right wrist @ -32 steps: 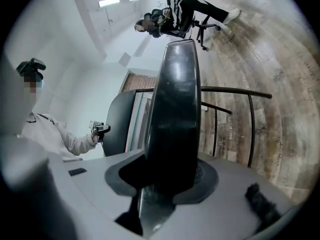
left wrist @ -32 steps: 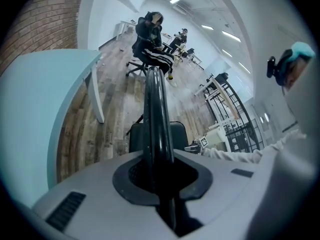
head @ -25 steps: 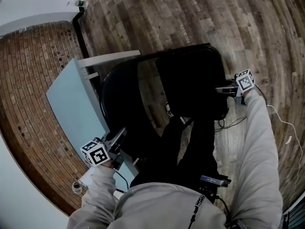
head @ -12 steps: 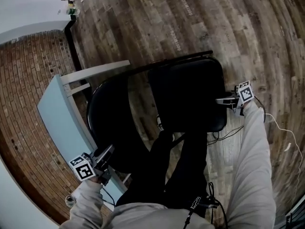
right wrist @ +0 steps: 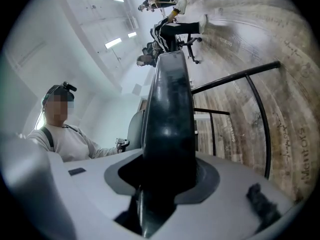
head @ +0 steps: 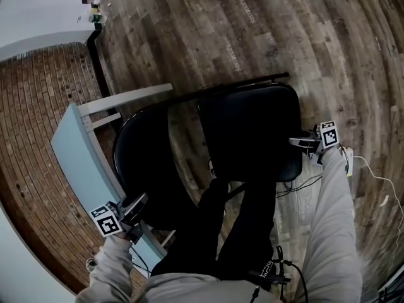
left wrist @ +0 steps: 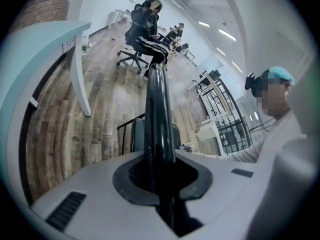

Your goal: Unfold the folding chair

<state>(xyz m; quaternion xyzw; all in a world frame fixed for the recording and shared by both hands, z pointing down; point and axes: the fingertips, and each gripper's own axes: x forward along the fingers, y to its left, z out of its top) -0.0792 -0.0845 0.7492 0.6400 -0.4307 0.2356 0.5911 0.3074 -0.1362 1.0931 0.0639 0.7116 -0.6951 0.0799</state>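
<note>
The black folding chair stands on the wood floor in the head view, its padded seat (head: 249,134) lying nearly flat and its curved backrest (head: 148,163) to the left. My left gripper (head: 134,208) is shut on the backrest's near rim, which runs as a black tube (left wrist: 159,119) between the jaws of that gripper (left wrist: 160,179) in the left gripper view. My right gripper (head: 300,142) is shut on the seat's right edge. In the right gripper view, that thick black edge (right wrist: 170,99) fills the gap of the gripper (right wrist: 167,179).
A light blue table top (head: 85,163) on white legs stands close to the chair's left, against a brick wall (head: 31,106). Cables (head: 303,182) lie on the floor by my right arm. People sit on office chairs (left wrist: 145,24) farther off, near a metal rack (left wrist: 220,109).
Both grippers have sunk with the chair parts they hold. The seat has swung down flatter, and the backrest has come lower and nearer.
</note>
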